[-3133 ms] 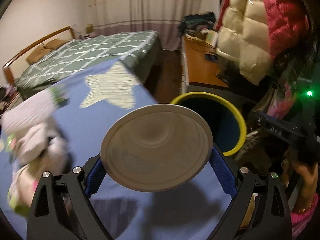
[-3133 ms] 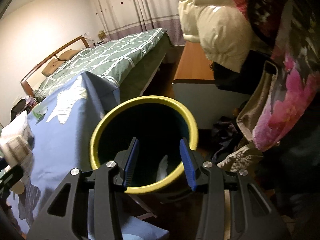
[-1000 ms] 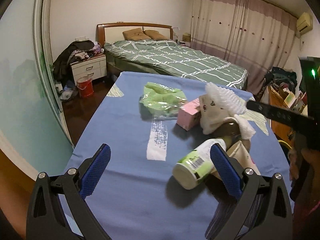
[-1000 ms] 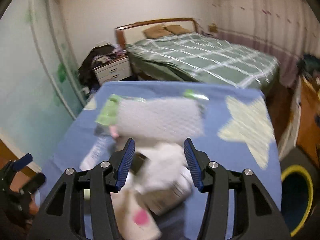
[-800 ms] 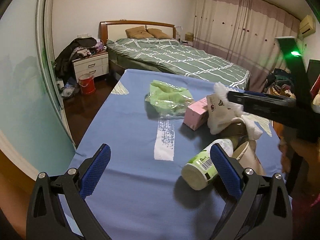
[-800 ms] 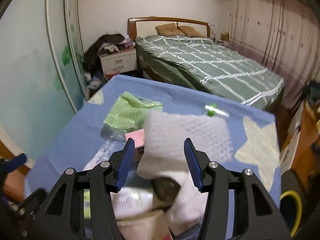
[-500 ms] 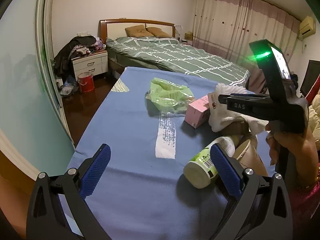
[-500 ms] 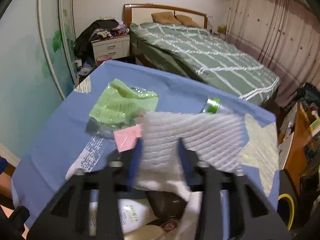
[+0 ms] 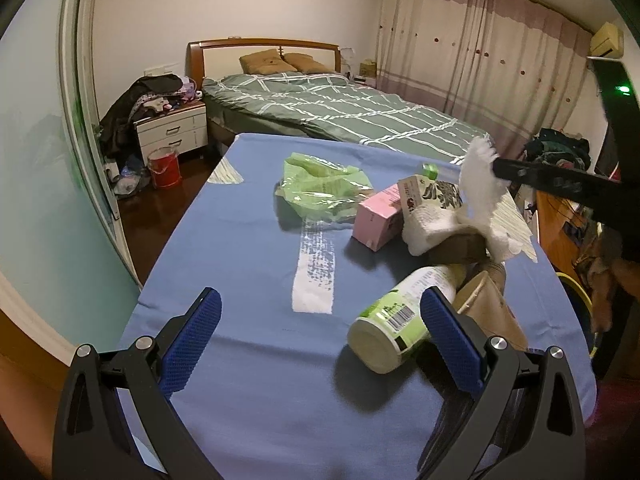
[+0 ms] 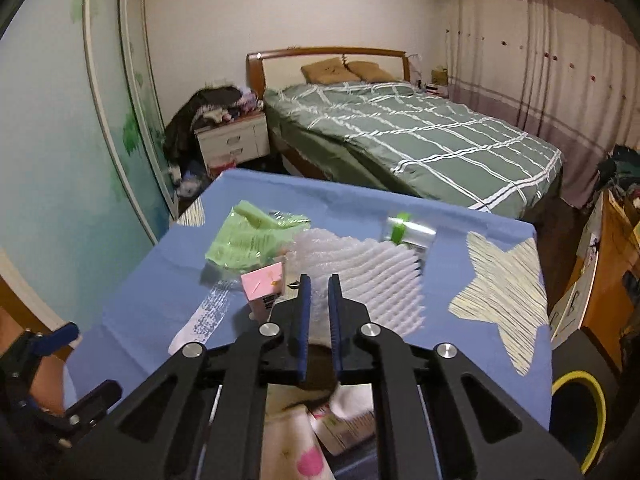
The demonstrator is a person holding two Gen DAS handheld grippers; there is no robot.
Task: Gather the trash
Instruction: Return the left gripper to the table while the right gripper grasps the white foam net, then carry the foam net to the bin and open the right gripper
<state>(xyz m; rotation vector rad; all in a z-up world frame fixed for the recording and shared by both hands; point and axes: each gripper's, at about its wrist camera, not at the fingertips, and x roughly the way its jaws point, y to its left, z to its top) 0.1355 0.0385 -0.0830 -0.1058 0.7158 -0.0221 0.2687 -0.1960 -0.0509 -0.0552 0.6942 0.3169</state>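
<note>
- Your right hand-held gripper (image 10: 318, 300) is closing on the white foam sheet (image 10: 360, 276) — the sheet sits between the blue pads, jaws nearly together, so call it a grasp on the foam.
- In the left wrist view the foam sheet's upper edge is pinched at the right gripper's tip and looks lifted off the pile; its lower part hangs onto the brown item under it.
- Your left hand-held gripper (image 9: 320, 344) is released, jaws wide, nothing between them; it hangs over the near edge of the bench (image 9: 248, 248).
- Just ahead of its right finger: green-labelled bottle (image 9: 400, 320) lying on its side, touching a paper cup (image 9: 492, 316).
- Farther ahead of it: pink box (image 9: 380, 216), green plastic bag (image 9: 320, 188), patterned carton (image 9: 432, 192), all on the bench.
- A small green-capped bottle (image 10: 408, 234) lies beyond the foam, ahead of the right gripper.
- Bin (image 10: 580, 404) with yellow rim stands on the floor, low and to the right of the right gripper, well apart from the pile.
- Progress, as a judgement: early to middle — one piece in hand, not yet at the bin; at least six items are left on the bench.
- Next, likely: carry the foam right and down to the bin; the left gripper is well placed for the bottle.
</note>
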